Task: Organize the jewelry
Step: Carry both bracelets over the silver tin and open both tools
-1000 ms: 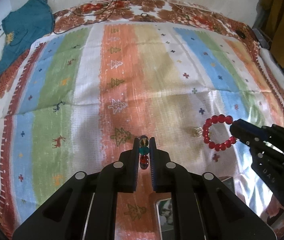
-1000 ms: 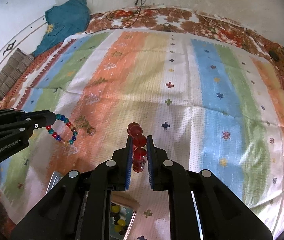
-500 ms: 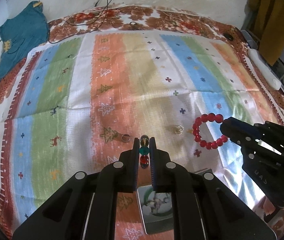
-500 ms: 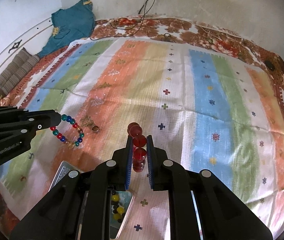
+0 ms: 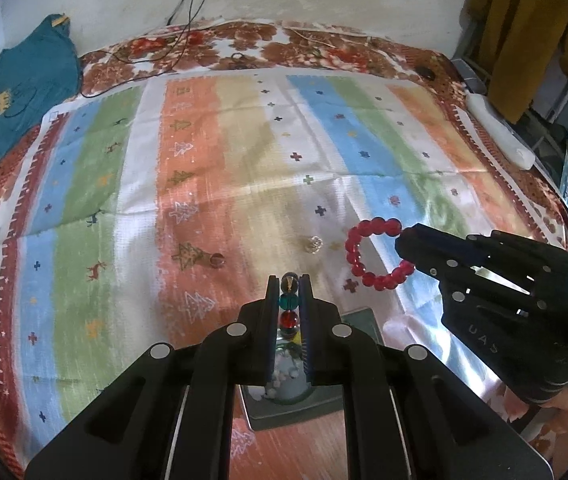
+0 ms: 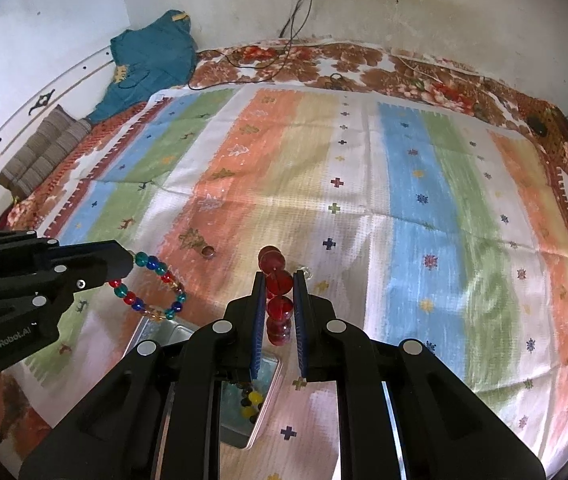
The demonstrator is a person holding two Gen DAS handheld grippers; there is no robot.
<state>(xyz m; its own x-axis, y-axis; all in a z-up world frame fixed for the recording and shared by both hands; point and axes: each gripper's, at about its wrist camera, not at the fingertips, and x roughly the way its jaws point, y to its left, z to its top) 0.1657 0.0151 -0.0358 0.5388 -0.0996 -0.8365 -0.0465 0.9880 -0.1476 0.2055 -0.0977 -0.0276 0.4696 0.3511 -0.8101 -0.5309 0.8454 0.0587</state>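
Red bead bracelet (image 5: 376, 254) hanging pinched in right gripper (image 6: 277, 304) fingers, multicolour bead bracelet (image 6: 151, 290) pinched in left gripper (image 5: 288, 304), both hovering over the open tin box (image 6: 243, 404) on the striped bedspread (image 6: 416, 184), neither being dropped in yet, two loose rings (image 5: 312, 245) remaining.

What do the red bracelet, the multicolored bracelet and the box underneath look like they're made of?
Red bracelet: translucent glossy beads, glass or acrylic, since light glints on them and shines through.
Multicolored bracelet: the same shiny see-through beads in teal, red, blue and amber.
Box: probably metal, with a grey reflective rim.
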